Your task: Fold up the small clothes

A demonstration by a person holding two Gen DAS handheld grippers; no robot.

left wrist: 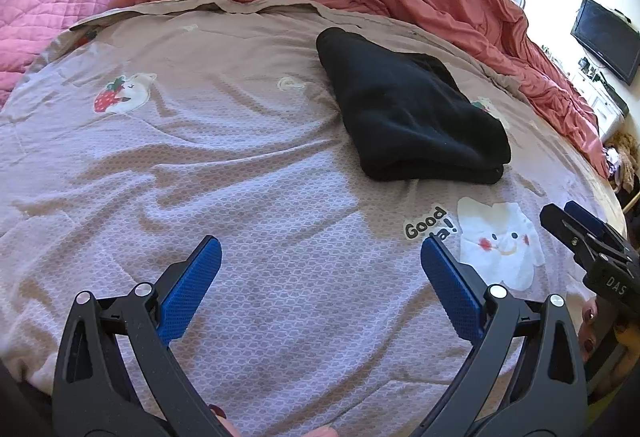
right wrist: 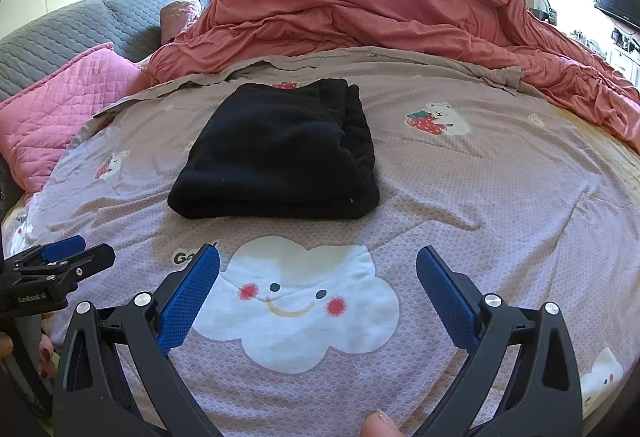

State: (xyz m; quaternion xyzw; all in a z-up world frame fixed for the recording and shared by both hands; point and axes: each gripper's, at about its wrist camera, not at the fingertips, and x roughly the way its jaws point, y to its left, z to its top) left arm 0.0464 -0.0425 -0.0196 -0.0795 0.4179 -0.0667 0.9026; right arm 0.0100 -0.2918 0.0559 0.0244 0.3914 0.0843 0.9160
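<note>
A black garment (left wrist: 412, 109) lies folded into a thick rectangle on the mauve patterned bedsheet (left wrist: 240, 157). It also shows in the right wrist view (right wrist: 280, 153), straight ahead of the right gripper. My left gripper (left wrist: 320, 261) is open and empty, hovering over bare sheet with the garment ahead and to its right. My right gripper (right wrist: 318, 269) is open and empty above a white cloud print (right wrist: 300, 301), short of the garment. The right gripper shows at the right edge of the left wrist view (left wrist: 568, 221), and the left gripper at the left edge of the right wrist view (right wrist: 80, 249).
A rumpled coral duvet (right wrist: 380, 5) is piled along the far side of the bed. A pink quilted pillow (right wrist: 68, 105) and a grey quilted cover (right wrist: 80, 29) lie at the left. A wall television (left wrist: 604, 41) and a cluttered shelf are at the right.
</note>
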